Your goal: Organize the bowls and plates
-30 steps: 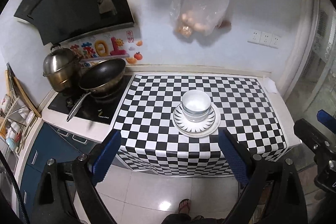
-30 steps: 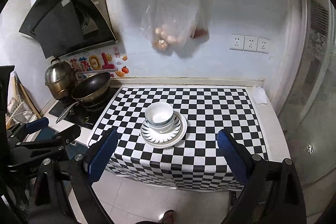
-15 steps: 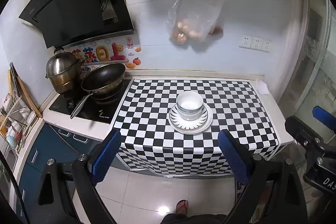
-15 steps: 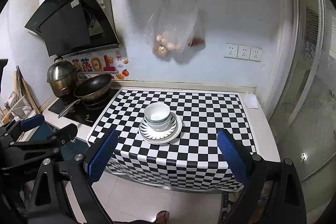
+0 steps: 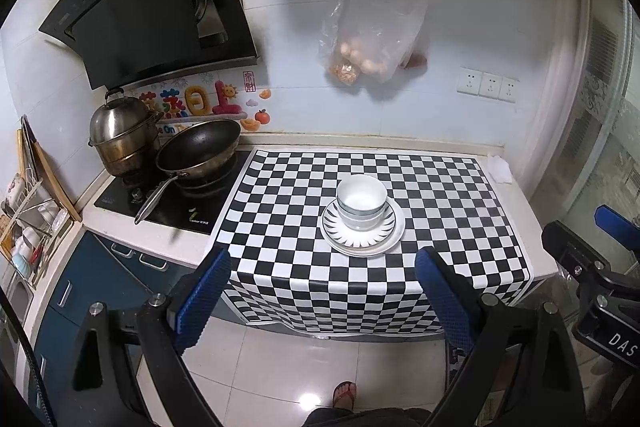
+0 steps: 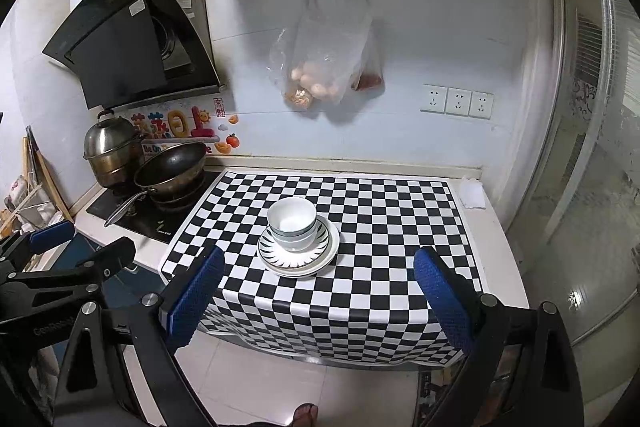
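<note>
A stack of white bowls (image 5: 362, 201) (image 6: 292, 223) sits on a stack of plates (image 5: 363, 235) (image 6: 298, 251). The top plate has black stripes around its rim. The plates rest on a black and white checkered cloth (image 5: 440, 211) (image 6: 400, 227) that covers the counter and hangs over its near edge.

The left gripper (image 5: 322, 293) is held back from the counter, on the near side, above the floor. Its two blue fingers (image 5: 202, 293) are spread wide apart and hold nothing. The right gripper (image 6: 316, 293) is also on the near side, away from the dishes. Its blue fingers (image 6: 442, 301) are wide apart too, with nothing between them.

To the left of the cloth is a black stove (image 5: 168, 203). A dark frying pan (image 5: 198, 151) (image 6: 170, 163) and a shiny metal pot (image 5: 118, 137) (image 6: 108, 151) sit on it. A clear plastic bag (image 5: 372, 35) (image 6: 328, 59) with round things inside hangs on the far wall. Three white wall sockets (image 5: 486, 85) (image 6: 458, 103) are to the right of the bag.
</note>
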